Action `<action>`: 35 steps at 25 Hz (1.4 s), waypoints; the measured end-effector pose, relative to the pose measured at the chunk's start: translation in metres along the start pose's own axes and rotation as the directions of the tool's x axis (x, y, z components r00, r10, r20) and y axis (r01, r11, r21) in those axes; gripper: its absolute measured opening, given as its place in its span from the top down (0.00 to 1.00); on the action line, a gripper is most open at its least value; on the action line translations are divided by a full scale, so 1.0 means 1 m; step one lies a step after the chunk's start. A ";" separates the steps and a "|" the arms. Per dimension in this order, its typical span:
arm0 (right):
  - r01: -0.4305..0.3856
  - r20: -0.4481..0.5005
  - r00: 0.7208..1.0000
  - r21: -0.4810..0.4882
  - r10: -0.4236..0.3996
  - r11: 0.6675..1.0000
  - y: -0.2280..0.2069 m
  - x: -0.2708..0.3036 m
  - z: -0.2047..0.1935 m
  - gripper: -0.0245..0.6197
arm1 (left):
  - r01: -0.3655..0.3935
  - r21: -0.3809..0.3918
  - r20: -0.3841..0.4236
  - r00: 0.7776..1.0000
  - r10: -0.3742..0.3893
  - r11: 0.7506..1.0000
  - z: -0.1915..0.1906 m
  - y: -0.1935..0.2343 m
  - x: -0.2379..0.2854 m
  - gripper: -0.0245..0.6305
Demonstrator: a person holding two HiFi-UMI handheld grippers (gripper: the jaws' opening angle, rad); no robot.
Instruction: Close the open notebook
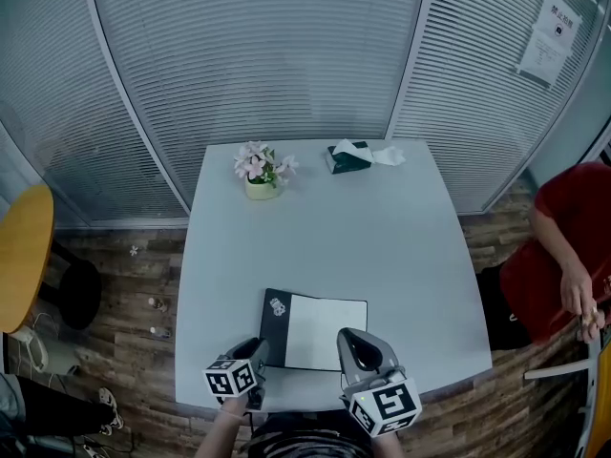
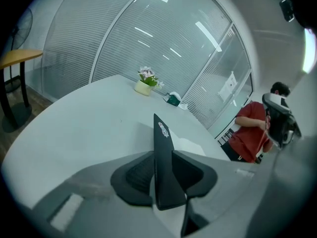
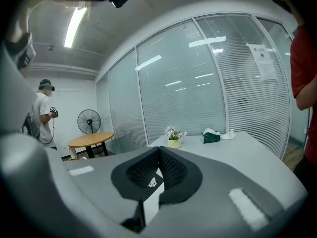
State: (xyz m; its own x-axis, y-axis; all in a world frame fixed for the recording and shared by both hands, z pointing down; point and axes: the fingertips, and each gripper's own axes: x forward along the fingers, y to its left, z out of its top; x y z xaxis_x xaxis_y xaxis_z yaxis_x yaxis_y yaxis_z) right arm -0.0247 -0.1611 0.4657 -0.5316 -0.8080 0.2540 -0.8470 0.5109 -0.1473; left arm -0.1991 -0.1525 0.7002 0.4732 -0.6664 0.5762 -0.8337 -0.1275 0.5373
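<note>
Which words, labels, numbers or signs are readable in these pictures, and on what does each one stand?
Paper notices on the glass wall: dark print, too small to read.
White emblem on the notebook cover: too blurred to read.
Green tissue box: no legible print.
So no text can be quoted.
</note>
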 end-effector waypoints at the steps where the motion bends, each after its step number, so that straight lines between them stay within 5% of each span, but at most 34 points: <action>1: 0.002 0.002 1.000 0.001 -0.002 1.000 -0.001 0.000 0.001 0.96 | 0.012 -0.013 0.006 1.000 -0.012 1.000 0.002 -0.002 -0.001 0.77; 11: 0.010 0.021 1.000 0.022 -0.010 1.000 -0.010 0.000 0.008 0.96 | 0.059 0.061 -0.011 0.998 -0.058 0.996 0.011 -0.030 -0.006 0.81; 14: 0.007 0.029 1.000 0.017 -0.008 1.000 -0.010 0.001 0.010 0.96 | 0.068 0.074 -0.013 0.998 -0.068 0.995 0.013 -0.038 -0.006 0.90; 35: -0.034 0.043 0.999 0.020 0.033 0.999 -0.026 -0.010 0.015 0.96 | 0.087 0.171 0.005 0.996 -0.089 0.981 0.022 -0.101 0.001 0.91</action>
State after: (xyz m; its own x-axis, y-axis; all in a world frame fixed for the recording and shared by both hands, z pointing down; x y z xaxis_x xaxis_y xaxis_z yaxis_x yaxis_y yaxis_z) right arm 0.0026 -0.1706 0.4527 -0.5590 -0.8028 0.2077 -0.8287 0.5318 -0.1747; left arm -0.1208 -0.1562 0.6334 0.5441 -0.6562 0.5228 -0.8258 -0.3089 0.4718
